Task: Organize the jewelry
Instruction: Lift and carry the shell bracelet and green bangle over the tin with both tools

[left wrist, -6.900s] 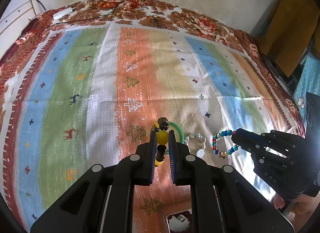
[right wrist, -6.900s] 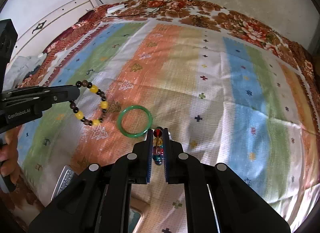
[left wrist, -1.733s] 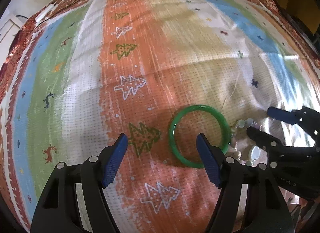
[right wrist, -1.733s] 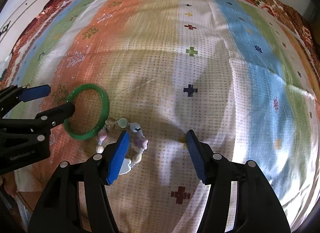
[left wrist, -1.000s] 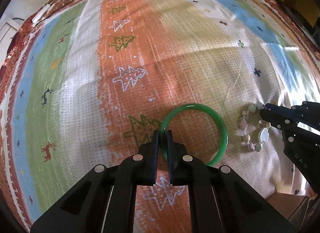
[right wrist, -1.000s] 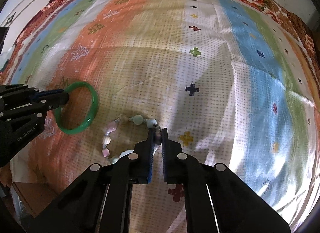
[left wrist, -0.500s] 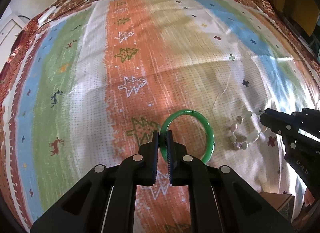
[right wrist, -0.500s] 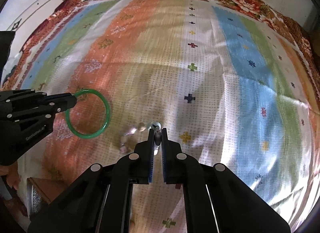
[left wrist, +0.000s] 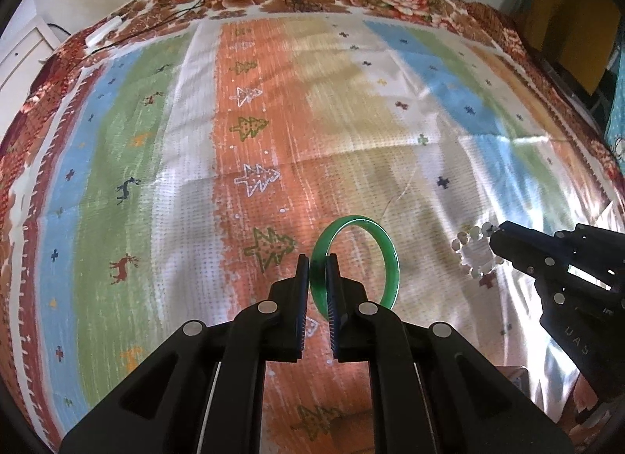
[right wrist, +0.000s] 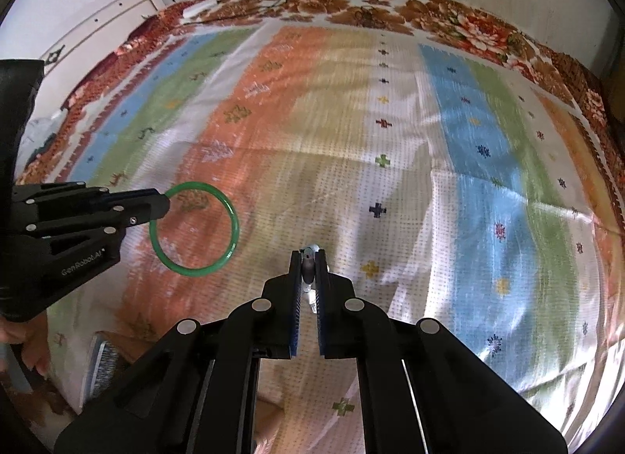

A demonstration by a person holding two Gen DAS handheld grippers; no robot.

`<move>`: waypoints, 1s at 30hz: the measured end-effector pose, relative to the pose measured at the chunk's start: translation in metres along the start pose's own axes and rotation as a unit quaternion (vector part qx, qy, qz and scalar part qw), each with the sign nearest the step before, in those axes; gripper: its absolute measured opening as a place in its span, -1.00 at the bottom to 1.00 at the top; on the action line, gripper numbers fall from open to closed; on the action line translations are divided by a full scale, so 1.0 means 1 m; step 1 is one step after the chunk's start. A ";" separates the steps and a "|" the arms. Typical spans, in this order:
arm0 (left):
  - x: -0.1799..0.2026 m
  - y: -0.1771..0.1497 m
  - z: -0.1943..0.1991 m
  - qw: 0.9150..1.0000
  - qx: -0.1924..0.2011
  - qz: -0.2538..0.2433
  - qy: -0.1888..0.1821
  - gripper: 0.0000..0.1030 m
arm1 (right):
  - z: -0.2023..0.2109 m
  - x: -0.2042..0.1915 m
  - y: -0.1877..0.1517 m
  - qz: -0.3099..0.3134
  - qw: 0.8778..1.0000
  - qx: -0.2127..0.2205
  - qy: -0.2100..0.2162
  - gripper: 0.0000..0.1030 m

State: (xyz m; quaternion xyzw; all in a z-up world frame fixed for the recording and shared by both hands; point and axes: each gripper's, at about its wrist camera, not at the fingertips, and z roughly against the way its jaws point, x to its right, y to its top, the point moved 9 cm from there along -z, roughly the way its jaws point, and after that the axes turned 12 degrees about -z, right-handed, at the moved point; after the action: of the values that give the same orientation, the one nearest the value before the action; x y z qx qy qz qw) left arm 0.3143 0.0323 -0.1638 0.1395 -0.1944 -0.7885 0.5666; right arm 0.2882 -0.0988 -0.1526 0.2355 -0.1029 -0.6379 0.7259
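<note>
The left gripper has its jaws closed tight on the rim of a glossy green bangle of jade-like stone, which stands on edge between the blue pads and hangs clear above the bed. From the right wrist view the same bangle shows as a full ring held out at the tip of the left gripper.

The right gripper is also clamped shut, its jaws pinching a bracelet of pale, whitish and light blue beads; only a few beads show between and just past the pads there. In the left wrist view the pale bead loop dangles from the tip of the right gripper, near the bangle but not touching it.

Below both lies a striped bedspread of orange, green, blue and white bands with small trees, deer and crosses, bordered in a brown floral print. Part of a hand shows at the left edge of the right wrist view.
</note>
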 end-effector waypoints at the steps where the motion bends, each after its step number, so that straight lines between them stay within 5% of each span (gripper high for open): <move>1: 0.001 0.000 0.003 1.000 0.003 0.002 -0.002 -0.84 | 0.003 -0.002 0.001 -0.001 1.000 0.003 0.003 -0.86; 11: 0.005 0.000 0.040 0.999 0.036 0.008 -0.006 -0.83 | 0.043 -0.025 0.002 -0.006 0.998 0.036 0.050 -0.86; 30: 0.018 -0.015 0.085 0.997 0.077 0.008 -0.022 -0.82 | 0.086 -0.038 -0.020 0.019 0.996 0.067 0.058 -0.86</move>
State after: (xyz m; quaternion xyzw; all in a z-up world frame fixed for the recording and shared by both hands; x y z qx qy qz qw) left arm 0.2583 0.0323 -0.0957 0.1636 -0.2677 -0.7697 0.5560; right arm 0.2252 -0.0811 -0.0817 0.3178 -0.1077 -0.6010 0.7254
